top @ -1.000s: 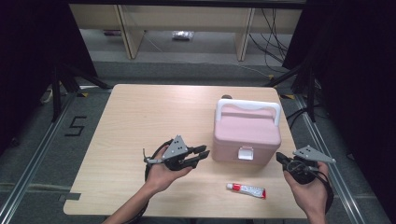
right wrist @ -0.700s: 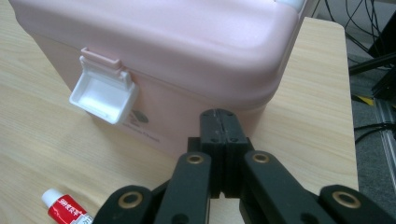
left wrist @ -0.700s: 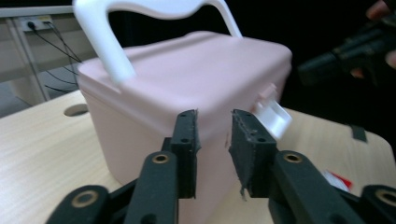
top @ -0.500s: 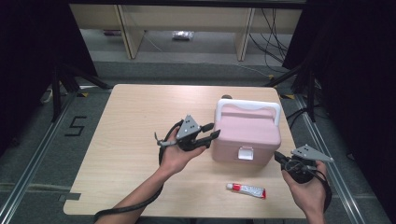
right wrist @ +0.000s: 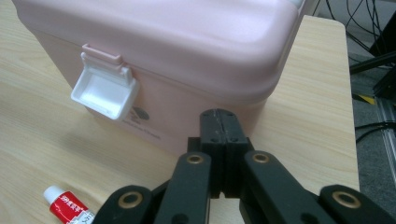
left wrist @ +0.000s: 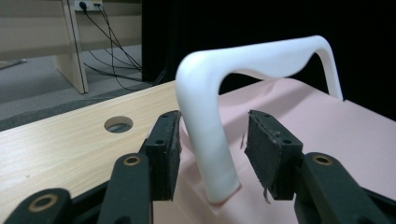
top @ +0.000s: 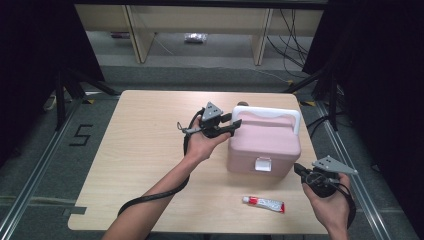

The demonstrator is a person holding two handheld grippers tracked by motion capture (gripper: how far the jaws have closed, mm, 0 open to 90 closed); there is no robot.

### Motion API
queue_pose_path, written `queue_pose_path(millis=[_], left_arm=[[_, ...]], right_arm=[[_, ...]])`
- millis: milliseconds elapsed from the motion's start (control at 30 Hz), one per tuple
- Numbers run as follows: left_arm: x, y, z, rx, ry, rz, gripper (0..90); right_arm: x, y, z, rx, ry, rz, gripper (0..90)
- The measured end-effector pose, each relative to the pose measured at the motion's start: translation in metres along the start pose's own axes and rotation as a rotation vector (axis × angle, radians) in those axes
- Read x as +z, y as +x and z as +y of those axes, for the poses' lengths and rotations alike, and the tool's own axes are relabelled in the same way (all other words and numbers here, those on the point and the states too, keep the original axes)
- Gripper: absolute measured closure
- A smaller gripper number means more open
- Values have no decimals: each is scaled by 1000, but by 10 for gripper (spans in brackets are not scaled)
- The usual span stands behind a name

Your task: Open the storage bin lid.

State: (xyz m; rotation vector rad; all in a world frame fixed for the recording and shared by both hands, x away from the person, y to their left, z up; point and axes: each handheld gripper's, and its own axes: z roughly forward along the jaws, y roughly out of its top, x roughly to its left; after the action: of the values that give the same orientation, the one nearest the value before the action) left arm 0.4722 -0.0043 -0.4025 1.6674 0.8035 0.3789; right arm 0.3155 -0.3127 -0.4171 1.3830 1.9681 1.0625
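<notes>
- Left gripper: jaws parted wide, one on either side of the left upright of the white handle in its own view. The pads stand clear of the plastic, so nothing is held. The jaws have just been opening, with the handle post between them. This placement suits a pinch on the handle, judged as the way to lift or steady the box.
- Right gripper: jaws fully closed and holding nothing; in its own view the pads meet flat. It hangs near the right near corner of the box, apart from it, judged to be waiting its turn.
- Pink storage box: stands upright on the right half of the bench, lid down, handle raised across the top. The white latch on its near face is flipped outward, which suggests the lid is free to open.
- Tube: red and white, lying flat on the bench just in front of the box, near the right hand, likely meant for the box.
- Change from a second ago: the left gripper lay near the left wall of the box; it now sits farther and higher, at the handle. The right gripper, the box and the tube keep their places.
</notes>
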Motion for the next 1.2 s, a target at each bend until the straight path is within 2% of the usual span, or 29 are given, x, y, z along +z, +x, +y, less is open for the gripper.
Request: queue_pose_path(millis=[33,100,167,300,333,400,467,500,533,567,633,767,800,867,900,967,1000,1067,1100,1133,1200], left_arm=[[1,0,0,-3,-1,-1,546],[3,1,1,-7,12,-4,553],[5,2,1,-13,20,-4,582],[6,2,1,-33,29,-5,680],[6,1,1,-42,30,-4,685],[4,2,2,-87,17,-14,714],[2,1,4,-92,21,-14,736],[2,1,5,-97,21,-16,737],[1,0,5,-102,26,-13,738],[1,0,6,-107,28,-16,739],[1,0,7,-134,26,-20,740],[0,0,12,-179,23,-29,741],[-1,0,12,-186,29,-28,741],[0,1,14,-197,30,-29,741],[0,1,14,-205,31,-29,741],[0,1,15,-216,34,-30,741],[0,2,16,-219,36,-34,741],[-1,2,16,-220,44,-35,741],[-1,2,17,-223,42,-35,741],[-1,2,17,-226,41,-37,741],[-1,3,17,-226,41,-38,740]], right_arm=[[0,0,0,-3,-5,1,900],[1,-2,1,-41,-11,-6,900],[1,-2,1,-47,-13,-6,900],[1,-1,1,-38,-13,-4,900],[2,-1,1,-40,-14,-3,900],[2,-1,0,-41,-16,-3,900],[2,-1,0,-40,-18,-7,900],[1,2,-1,5,-4,0,900],[1,3,-1,7,-8,4,900],[1,0,-1,-31,-21,-4,900],[2,0,-1,-22,-22,3,900],[2,0,-1,-36,-37,-7,900],[1,3,0,-2,-36,-2,900],[1,1,2,-29,-58,-12,900],[1,4,3,18,-66,-1,900],[0,1,6,-14,-83,-12,900],[-1,3,6,18,-74,-13,900],[1,-1,8,-10,-96,-18,900],[2,-2,9,-6,-99,-19,900],[2,1,9,34,-90,-19,900],[4,-1,10,12,-112,-12,900]])
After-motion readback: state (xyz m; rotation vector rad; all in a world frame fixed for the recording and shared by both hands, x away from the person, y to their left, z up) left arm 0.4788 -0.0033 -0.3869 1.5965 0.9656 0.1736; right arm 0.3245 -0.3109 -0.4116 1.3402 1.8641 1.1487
